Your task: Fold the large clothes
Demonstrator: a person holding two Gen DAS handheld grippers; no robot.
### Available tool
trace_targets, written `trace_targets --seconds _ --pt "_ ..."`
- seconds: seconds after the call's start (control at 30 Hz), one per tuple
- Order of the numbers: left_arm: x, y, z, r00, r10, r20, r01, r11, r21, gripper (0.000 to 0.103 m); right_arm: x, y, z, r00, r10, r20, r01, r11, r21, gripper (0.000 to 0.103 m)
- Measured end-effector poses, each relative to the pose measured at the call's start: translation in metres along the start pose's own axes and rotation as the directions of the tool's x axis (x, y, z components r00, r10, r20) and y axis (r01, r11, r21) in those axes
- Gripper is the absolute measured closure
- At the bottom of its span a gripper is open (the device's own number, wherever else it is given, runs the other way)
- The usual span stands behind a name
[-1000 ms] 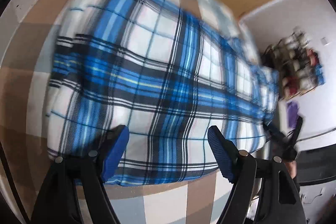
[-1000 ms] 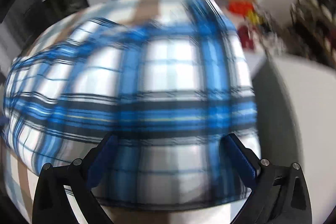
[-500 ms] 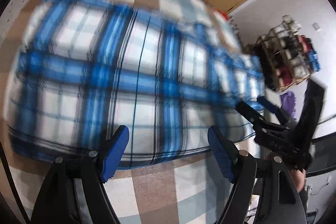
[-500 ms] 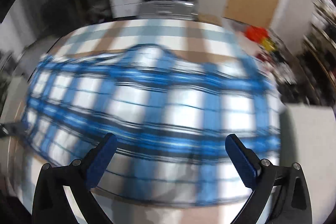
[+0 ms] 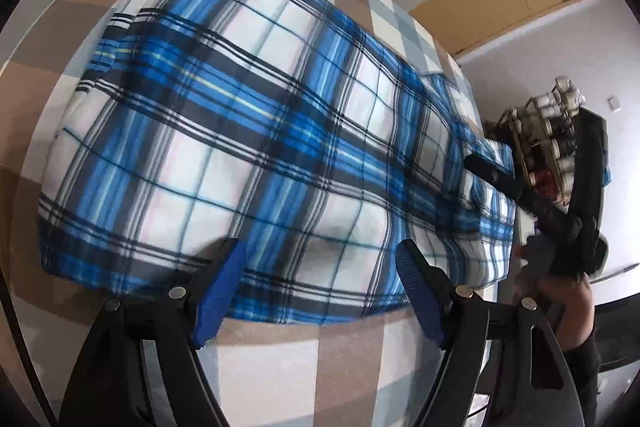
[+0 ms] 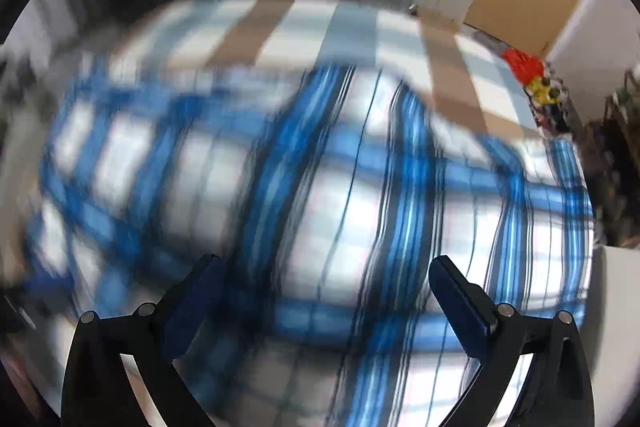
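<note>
Both grippers hovering wide open over the blanket (image 5: 256,131)

I'm holding the left gripper (image 5: 320,287) and right gripper (image 6: 324,299) empty near the blanket's edge (it lies spread across the worktop (image 5: 280,359)), probably picking grasp points.

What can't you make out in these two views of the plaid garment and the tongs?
- Right wrist view: motion blur smears the plaid garment, hiding its folds and edges.
- Left wrist view: the right tongs overlap the garment's far corner, so contact is unclear.
- Left wrist view: the shelf items are too small.
</note>
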State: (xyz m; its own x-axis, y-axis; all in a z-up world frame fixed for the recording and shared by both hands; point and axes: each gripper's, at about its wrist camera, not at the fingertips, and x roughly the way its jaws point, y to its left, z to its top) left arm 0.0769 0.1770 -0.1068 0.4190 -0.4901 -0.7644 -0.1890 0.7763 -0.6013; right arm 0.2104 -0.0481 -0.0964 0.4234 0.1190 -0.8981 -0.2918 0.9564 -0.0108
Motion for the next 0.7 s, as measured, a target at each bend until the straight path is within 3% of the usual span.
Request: trace_targets --seconds 0.13,0.2,0.23,0.33,0.43,0.5,0.6,0.7 --pt "-0.008 0.011 -0.001 0.999 -0.042 -0.019 0.042 0.999 -0.025 0.030 0.032 0.005 0.029 0.998 -0.043 -0.050 0.045 0.999 0.029 0.000" --pt "-0.009 0.011 0.000 0.999 -0.045 -0.025 0.044 0.999 -0.022 0.030 0.059 0.014 0.014 0.990 -0.053 -0.131 0.055 0.998 0.009 0.000" --pt "-0.008 0.010 0.001 0.999 -0.037 -0.030 0.036 0.999 -0.018 0.030 0.056 0.009 0.014 0.995 -0.023 -0.095 0.026 0.999 0.037 0.000" --pt "-0.003 0.006 0.004 0.998 -0.042 -0.036 0.042 0.999 -0.017 0.030 0.046 0.002 0.022 0.991 -0.010 -0.131 0.008 1.000 -0.018 0.001" --pt "-0.003 0.009 0.004 0.998 -0.046 -0.032 0.044 0.998 -0.036 0.030 0.005 -0.039 0.023 0.996 -0.084 0.017 0.083 0.996 0.025 0.000" --pt "-0.002 0.007 0.003 0.999 -0.037 -0.028 0.036 0.999 -0.034 0.030 -0.007 -0.072 0.016 0.991 -0.131 0.033 0.127 0.986 0.105 0.000" --pt "-0.014 0.016 -0.001 1.000 -0.020 -0.015 0.020 1.000 -0.017 0.030 -0.016 -0.124 -0.007 0.969 -0.244 0.039 0.229 0.947 0.223 0.000" --pt "-0.013 0.011 -0.005 1.000 -0.005 0.006 0.005 1.000 0.009 0.030 0.008 -0.153 -0.030 0.972 -0.219 -0.088 0.234 0.943 0.239 0.000"
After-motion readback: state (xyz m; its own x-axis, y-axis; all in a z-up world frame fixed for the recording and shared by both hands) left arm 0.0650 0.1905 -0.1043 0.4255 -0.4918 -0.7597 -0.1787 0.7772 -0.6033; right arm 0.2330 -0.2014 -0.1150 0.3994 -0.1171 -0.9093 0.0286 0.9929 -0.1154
